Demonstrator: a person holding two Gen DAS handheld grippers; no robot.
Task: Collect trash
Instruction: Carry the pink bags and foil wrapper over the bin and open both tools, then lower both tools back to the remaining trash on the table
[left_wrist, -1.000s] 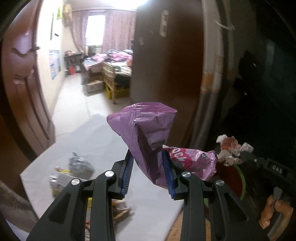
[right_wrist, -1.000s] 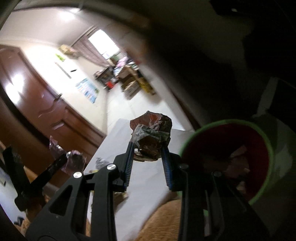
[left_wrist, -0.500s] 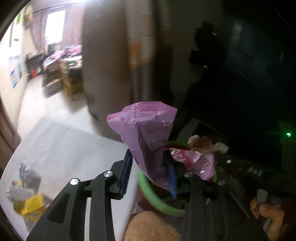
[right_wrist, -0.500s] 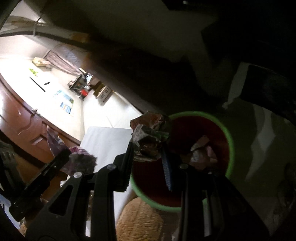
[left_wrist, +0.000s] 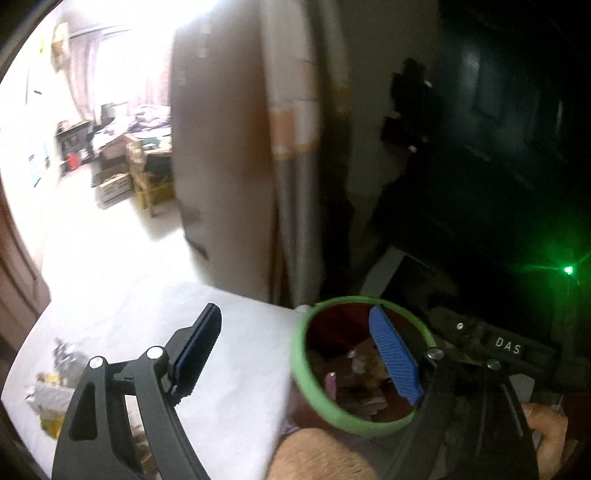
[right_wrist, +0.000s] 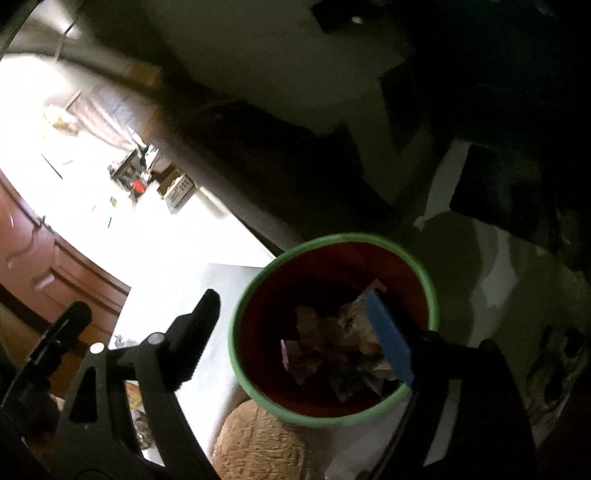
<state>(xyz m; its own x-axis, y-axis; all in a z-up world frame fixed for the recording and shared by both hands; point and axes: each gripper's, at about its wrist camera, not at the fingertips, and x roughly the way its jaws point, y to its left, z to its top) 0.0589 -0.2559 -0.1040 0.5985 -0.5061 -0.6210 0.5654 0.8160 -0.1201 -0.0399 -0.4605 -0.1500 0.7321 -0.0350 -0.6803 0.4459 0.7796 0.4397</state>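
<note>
Left gripper spread wide, nothing between the blue-padded fingers; right-hand finger hanging over the mouth of the bin, left-hand finger over the white table. Right gripper likewise wide and empty, its blue finger at 3 o'clock above the bin's opening.

Just below the bin at 6 o'clock, a tan fuzzy rounded thing, nature unclear. At 4 o'clock in the left view, part of a hand behind the other gripper's black body marked "DAS".

Bin red inside with a green rim, standing off the table's right edge. Inside it, crumpled trash: pale brownish wrappers and a sliver of pink wrapper near the 9 o'clock side of the heap.

At 8 o'clock on the table, more loose trash: a dark crumpled bit, something silvery, a yellow piece.

Farther off at 12 o'clock, a pale cabinet side; at 10 o'clock, a bright room with cluttered furniture and boxes. At 3 o'clock, a small green light in darkness.
</note>
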